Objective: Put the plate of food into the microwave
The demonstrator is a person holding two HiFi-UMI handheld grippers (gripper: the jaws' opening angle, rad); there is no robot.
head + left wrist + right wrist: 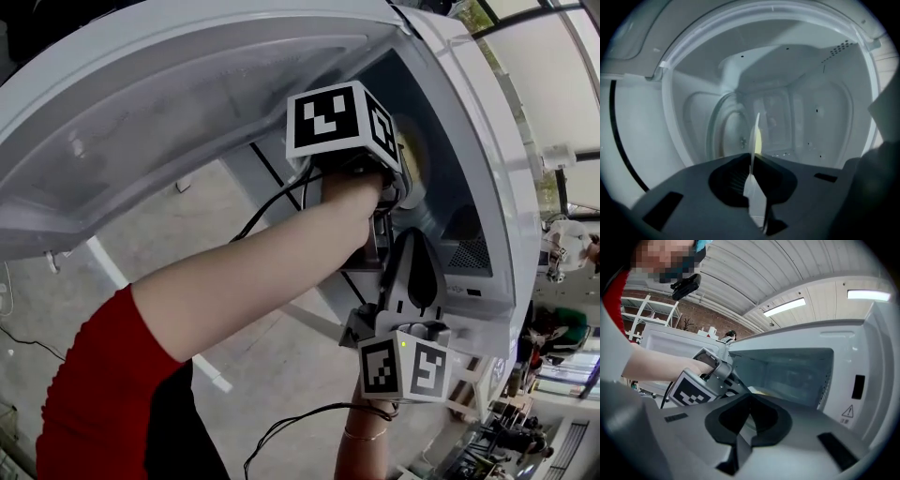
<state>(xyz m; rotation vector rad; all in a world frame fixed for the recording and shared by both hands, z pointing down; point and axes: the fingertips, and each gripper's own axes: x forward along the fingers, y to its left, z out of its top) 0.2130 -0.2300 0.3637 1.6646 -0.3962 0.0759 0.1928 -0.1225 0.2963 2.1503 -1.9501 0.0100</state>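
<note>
The white microwave (487, 187) stands with its door (187, 112) swung wide. My left gripper (398, 183) reaches into the cavity, shut on the rim of a white plate (412, 155) carrying pale yellow food. In the left gripper view the plate (754, 136) shows edge-on between the jaws of that gripper (752, 183), with the food (760, 140) just behind it and the glass turntable (724, 126) beyond. My right gripper (412, 242) hovers outside the opening, just below the left one, jaws together and holding nothing. In its own view the right gripper (740, 437) faces the cavity (792, 371) and the left gripper (717, 373).
The open door spans the upper left of the head view. The control panel side of the microwave carries a warning label (847, 411). White table legs and grey floor (169, 234) lie below. Shelving and room clutter (562, 366) stand at the far right.
</note>
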